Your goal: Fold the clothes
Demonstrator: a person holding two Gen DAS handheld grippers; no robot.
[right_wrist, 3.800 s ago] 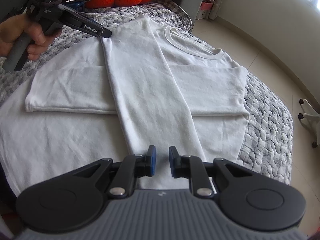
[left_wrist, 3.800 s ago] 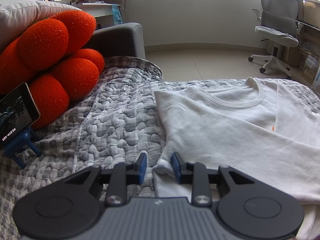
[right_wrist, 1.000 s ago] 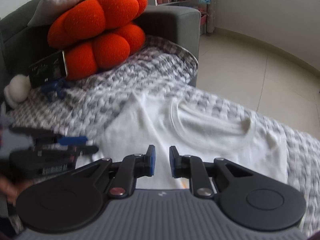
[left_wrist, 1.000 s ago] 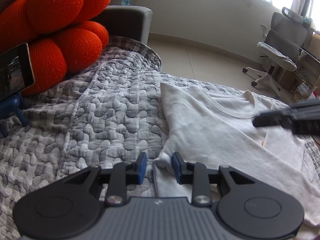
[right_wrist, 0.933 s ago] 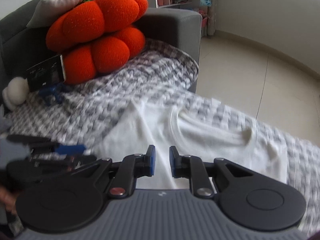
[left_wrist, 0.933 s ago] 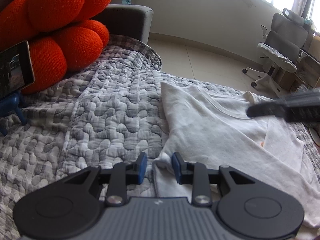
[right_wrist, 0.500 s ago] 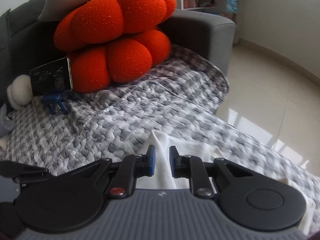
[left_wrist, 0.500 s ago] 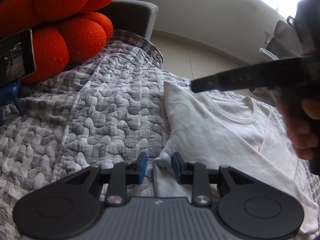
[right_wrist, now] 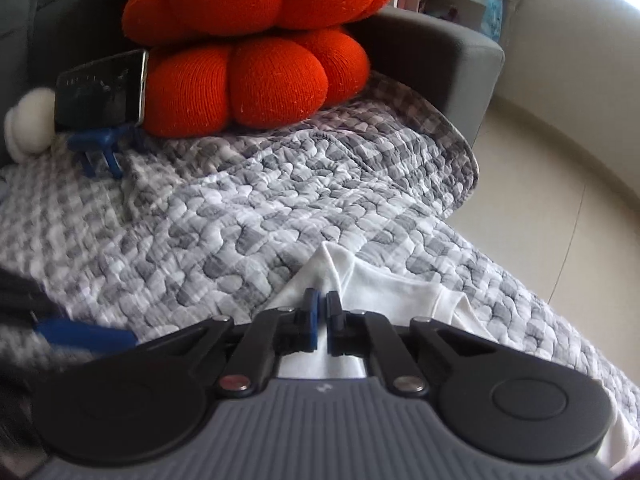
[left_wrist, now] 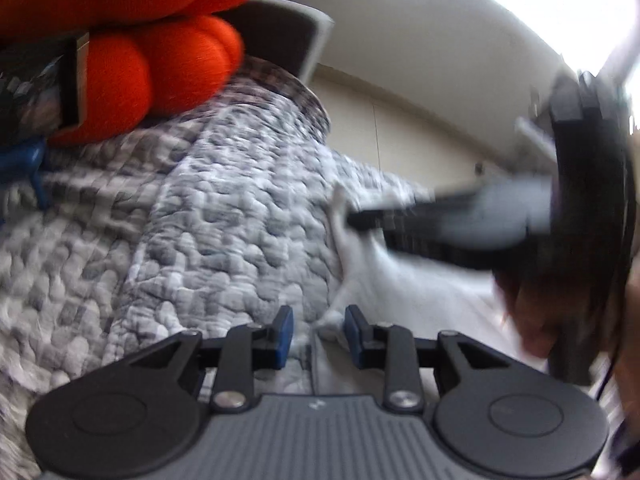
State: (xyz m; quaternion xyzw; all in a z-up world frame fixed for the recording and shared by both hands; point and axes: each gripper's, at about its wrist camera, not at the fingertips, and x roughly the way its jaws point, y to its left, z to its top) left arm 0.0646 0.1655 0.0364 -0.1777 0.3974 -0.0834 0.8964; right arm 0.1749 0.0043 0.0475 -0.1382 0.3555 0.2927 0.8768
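Note:
A white shirt (left_wrist: 400, 280) lies on a grey quilted cover (left_wrist: 220, 240). My left gripper (left_wrist: 318, 336) is open low over the shirt's left edge, and a bump of that edge sits between its blue fingers. My right gripper (right_wrist: 322, 320) has its jaws drawn almost together at the shirt (right_wrist: 384, 284) near its shoulder corner, apparently pinching the fabric. In the left wrist view the right gripper (left_wrist: 356, 220) shows as a dark blur reaching over the shirt from the right, with a hand (left_wrist: 532, 320) behind it. The left gripper's blue fingertip (right_wrist: 80, 336) shows blurred at the left.
An orange knotted cushion (right_wrist: 260, 60) rests against the grey sofa arm (right_wrist: 432, 52) at the back. A phone (right_wrist: 100, 88) on a blue stand (right_wrist: 100, 144) leans against it. The quilt (right_wrist: 240, 220) drops to a tiled floor (right_wrist: 540, 200) on the right.
My right gripper has swung from the hem up to the shoulder corner and its jaws have narrowed onto the fabric. The left gripper stayed open at the shirt's left edge.

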